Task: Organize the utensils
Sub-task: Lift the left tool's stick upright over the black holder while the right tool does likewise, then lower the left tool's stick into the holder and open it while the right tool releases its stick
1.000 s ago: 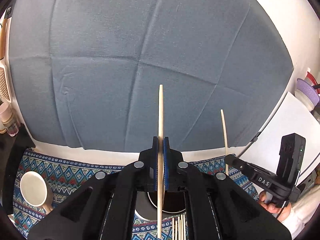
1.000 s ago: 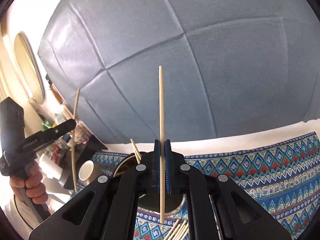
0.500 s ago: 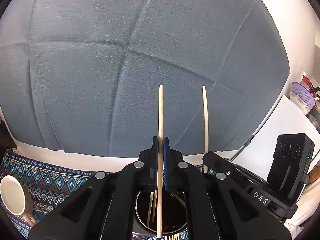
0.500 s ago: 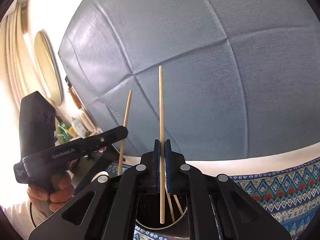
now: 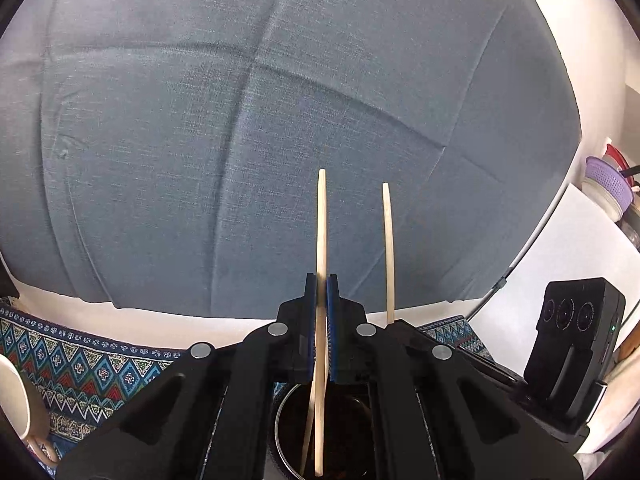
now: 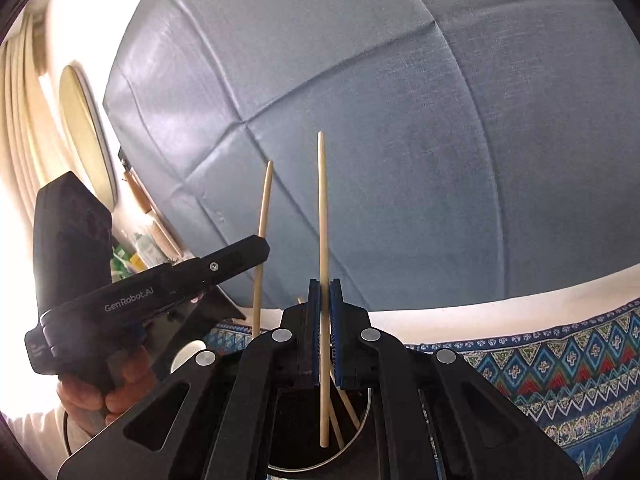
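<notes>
1. "GenRobot.AI" stood in pale letters along the side of the left gripper [image 6: 256, 248], at the left of the right wrist frame.
2. No other text could be read.

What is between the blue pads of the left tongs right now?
One wooden chopstick, held upright between the pads of the left tongs, its lower end over the dark holder underneath. The left wrist view shows it.
</notes>
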